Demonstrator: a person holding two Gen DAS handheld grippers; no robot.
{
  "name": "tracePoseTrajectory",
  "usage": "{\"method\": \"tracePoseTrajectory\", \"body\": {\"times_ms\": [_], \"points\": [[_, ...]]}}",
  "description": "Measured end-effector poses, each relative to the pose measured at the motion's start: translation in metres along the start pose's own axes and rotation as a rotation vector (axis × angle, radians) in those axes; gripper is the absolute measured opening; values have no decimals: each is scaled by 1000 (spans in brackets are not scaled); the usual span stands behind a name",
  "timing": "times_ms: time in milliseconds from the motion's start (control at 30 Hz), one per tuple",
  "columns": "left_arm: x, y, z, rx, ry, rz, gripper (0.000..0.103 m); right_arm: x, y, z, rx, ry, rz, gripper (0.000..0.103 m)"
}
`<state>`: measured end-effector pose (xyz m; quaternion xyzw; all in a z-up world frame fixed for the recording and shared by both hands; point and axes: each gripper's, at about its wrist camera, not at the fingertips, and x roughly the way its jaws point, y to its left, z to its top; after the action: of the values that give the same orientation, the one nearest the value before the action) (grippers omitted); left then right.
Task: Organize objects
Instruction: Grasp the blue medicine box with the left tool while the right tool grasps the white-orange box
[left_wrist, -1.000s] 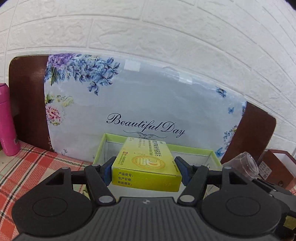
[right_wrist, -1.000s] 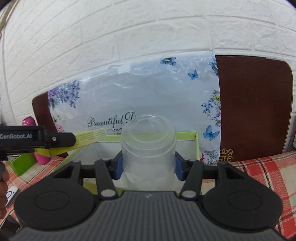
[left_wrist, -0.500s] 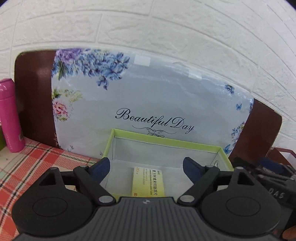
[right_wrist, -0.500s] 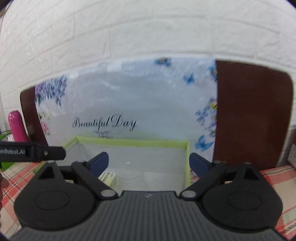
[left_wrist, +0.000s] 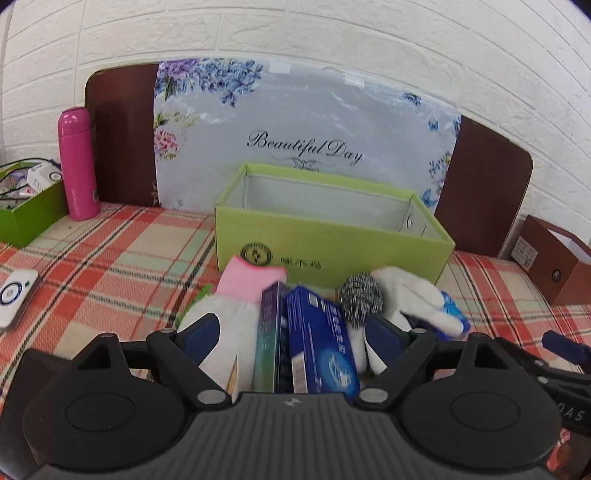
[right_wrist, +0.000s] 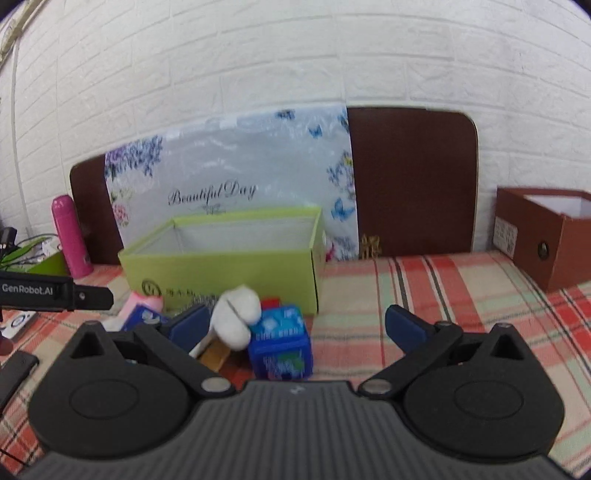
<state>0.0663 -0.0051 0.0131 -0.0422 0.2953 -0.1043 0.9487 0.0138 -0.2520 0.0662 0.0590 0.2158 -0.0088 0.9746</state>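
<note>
A light green open box (left_wrist: 332, 240) stands on the checked cloth against a flowered board; it also shows in the right wrist view (right_wrist: 221, 273). In front of it lies a pile: a blue carton (left_wrist: 321, 339), a dark purple carton (left_wrist: 269, 332), a pink-cuffed white glove (left_wrist: 236, 295), a steel scourer (left_wrist: 361, 298) and a second white glove (left_wrist: 406, 299). My left gripper (left_wrist: 293, 332) is open and empty above the cartons. My right gripper (right_wrist: 299, 325) is open and empty over a blue cube-shaped box (right_wrist: 280, 347) and a white glove (right_wrist: 236, 314).
A pink flask (left_wrist: 77, 162) and a dark green box of cables (left_wrist: 26, 206) stand at the left. A white device (left_wrist: 14, 295) lies on the cloth. A brown box (right_wrist: 546, 236) stands at the right. Brick wall behind.
The left gripper released the yellow carton and the right gripper the clear cup into the green box. Both have opened, pulled back and dropped low over the pile in front.
</note>
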Motion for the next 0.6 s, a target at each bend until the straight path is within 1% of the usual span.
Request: {"method": "tracePoseTrajectory", "body": {"times_ms": [100,200,333,433,500,600], "points": [[-1,-2,-19,13,37,3,89,-1,9,-29,-17,100,-65,103],[-5,-5,-29,42,34,19,89,-5,18,-48,-14,148,-80,103],[-9,-9,-32,61,19,28,89,4,41,-53,-30,171,-136,103],[-9,-13,-31,76,12,24,89,12,56,-61,-144,208,-119,103],[-9,-17,-29,85,1,18,89,7,57,-66,-173,192,-105,103],[-5,-25,-26,108,-4,2,89,-2,44,-68,-155,203,-109,103]]}}
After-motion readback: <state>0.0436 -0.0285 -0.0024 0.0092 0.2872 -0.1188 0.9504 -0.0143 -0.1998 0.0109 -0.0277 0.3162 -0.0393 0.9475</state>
